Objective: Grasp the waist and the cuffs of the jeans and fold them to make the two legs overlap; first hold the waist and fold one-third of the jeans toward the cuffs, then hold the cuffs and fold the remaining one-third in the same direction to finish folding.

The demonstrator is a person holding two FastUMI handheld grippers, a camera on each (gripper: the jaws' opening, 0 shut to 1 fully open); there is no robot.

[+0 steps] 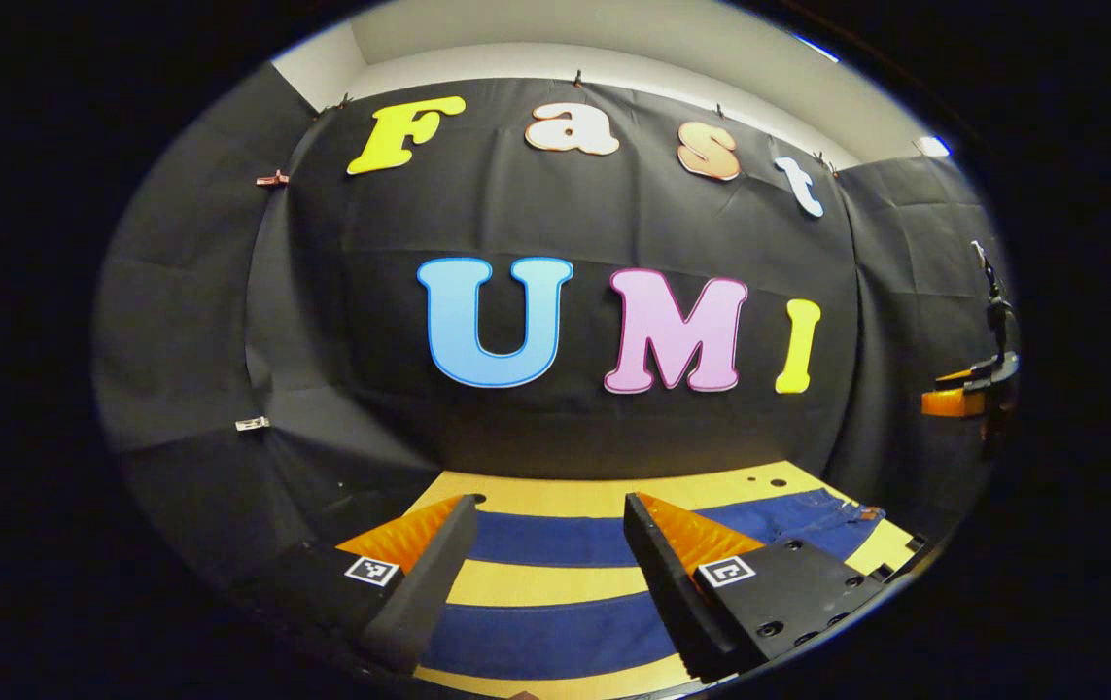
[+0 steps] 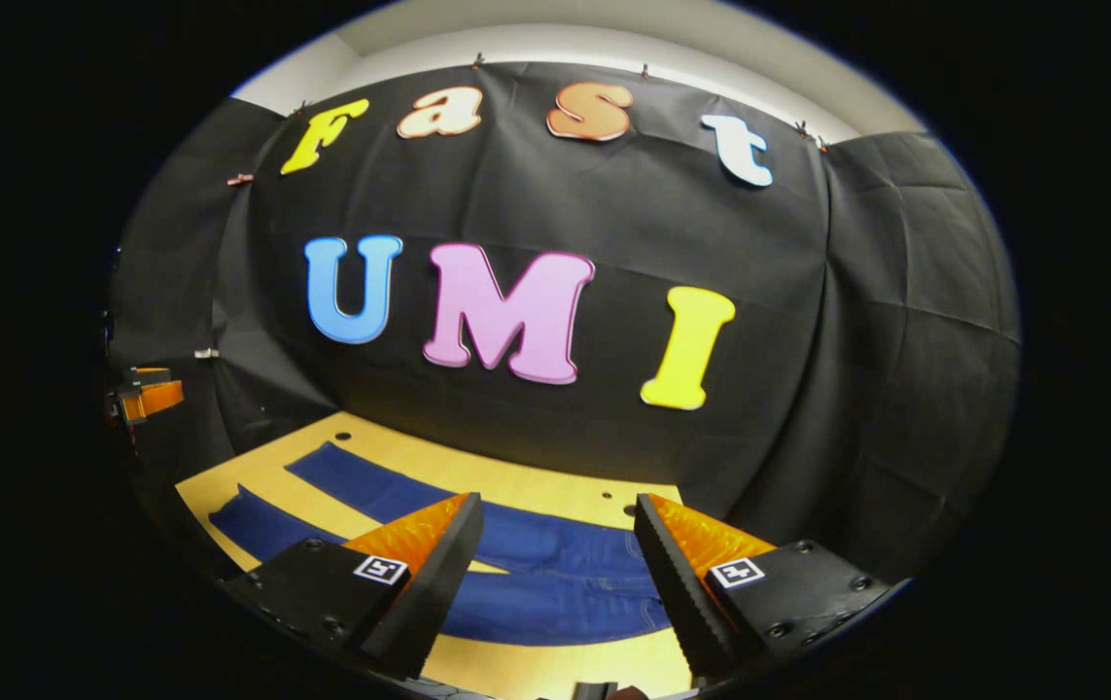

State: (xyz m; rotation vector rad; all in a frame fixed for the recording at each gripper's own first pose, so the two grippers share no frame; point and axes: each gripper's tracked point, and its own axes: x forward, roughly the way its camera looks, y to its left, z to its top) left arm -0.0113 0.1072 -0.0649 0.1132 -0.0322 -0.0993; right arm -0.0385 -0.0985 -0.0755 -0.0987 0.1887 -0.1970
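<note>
While the jeans [image 1: 555,622] lie flat and unfolded on the table [image 1: 555,583], their two legs spread apart with bare wood between them, both grippers hang above the cloth with nothing in hand. Below and ahead of the left gripper [image 1: 547,530] the legs run crosswise as two bands, seen between its wide-open jaws; the waist sits off beyond the right-hand jaw. Under the right gripper [image 2: 555,530], whose jaws likewise stand wide and hold nothing, lies the upper part of the jeans [image 2: 536,574], the legs fanning away past the left-hand jaw. Judged from this, the first step, overlapping the legs, is not yet begun. The next move calls for each gripper to come down, one pinching the waist, the other a cuff, taking cloth only and not the table.
</note>
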